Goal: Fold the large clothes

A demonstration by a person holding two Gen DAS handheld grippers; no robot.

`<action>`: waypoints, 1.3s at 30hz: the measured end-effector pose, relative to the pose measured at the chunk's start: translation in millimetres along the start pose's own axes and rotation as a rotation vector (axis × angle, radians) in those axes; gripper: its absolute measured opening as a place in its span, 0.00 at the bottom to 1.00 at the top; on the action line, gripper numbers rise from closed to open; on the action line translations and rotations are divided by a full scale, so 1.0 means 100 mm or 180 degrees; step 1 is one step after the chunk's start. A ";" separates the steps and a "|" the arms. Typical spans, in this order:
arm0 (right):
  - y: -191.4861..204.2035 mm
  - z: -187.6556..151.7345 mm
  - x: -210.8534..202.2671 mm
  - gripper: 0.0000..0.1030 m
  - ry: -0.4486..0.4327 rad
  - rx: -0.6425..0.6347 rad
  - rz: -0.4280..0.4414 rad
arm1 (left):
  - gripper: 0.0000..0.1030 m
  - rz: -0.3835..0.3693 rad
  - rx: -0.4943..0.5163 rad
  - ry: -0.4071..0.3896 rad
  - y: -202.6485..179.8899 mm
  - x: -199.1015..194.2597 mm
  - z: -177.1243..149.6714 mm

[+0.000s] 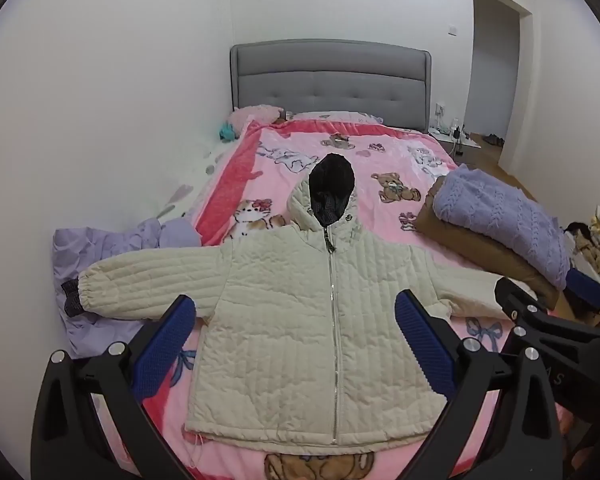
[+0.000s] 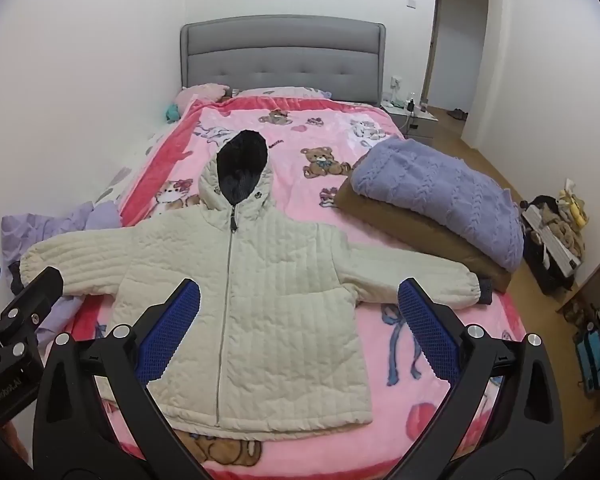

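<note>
Lying flat beyond both spread grippers' fingers [image 1: 168, 344], cream jacket [image 1: 300, 344], zipped

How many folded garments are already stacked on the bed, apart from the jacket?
2. A lavender knit sweater lies on top of a brown garment, stacked at the bed's right edge, beside the cream hooded jacket's right sleeve. Others may be hidden beneath.

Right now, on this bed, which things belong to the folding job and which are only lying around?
For the job:
- cream quilted hooded jacket, spread flat, zipped
- left gripper, open
- right gripper, open

Lying about:
- lilac knitted sweater on a brown folded garment
- crumpled lilac sheet
- pink teddy-bear blanket
- grey headboard
</note>
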State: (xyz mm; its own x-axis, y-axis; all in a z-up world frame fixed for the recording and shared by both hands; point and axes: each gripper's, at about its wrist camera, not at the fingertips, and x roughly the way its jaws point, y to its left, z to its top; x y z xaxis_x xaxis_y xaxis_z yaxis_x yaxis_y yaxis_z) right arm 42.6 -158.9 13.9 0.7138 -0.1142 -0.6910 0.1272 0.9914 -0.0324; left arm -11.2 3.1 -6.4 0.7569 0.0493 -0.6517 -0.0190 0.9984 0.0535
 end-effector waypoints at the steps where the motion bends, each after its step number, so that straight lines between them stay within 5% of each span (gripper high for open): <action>1: 0.00 0.00 0.02 0.92 0.0007 -0.0011 -0.0036 | 0.95 0.0000 0.0026 0.0006 -0.02 0.00 -0.02; 16: 0.02 -0.33 0.12 0.92 0.0126 -0.0104 -0.0061 | 0.95 -0.0045 0.0000 0.0235 0.02 0.16 -0.18; 39: 0.10 -0.20 0.13 0.92 0.0056 -0.0125 -0.0110 | 0.95 -0.0055 -0.0011 0.0174 0.06 0.26 -0.04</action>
State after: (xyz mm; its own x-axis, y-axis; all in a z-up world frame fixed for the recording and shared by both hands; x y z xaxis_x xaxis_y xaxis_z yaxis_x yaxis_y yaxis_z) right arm 39.7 -148.9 -9.6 0.6971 -0.1474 -0.7017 0.1241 0.9887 -0.0845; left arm 5.3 10.5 -26.1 0.7202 0.0335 -0.6929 -0.0086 0.9992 0.0393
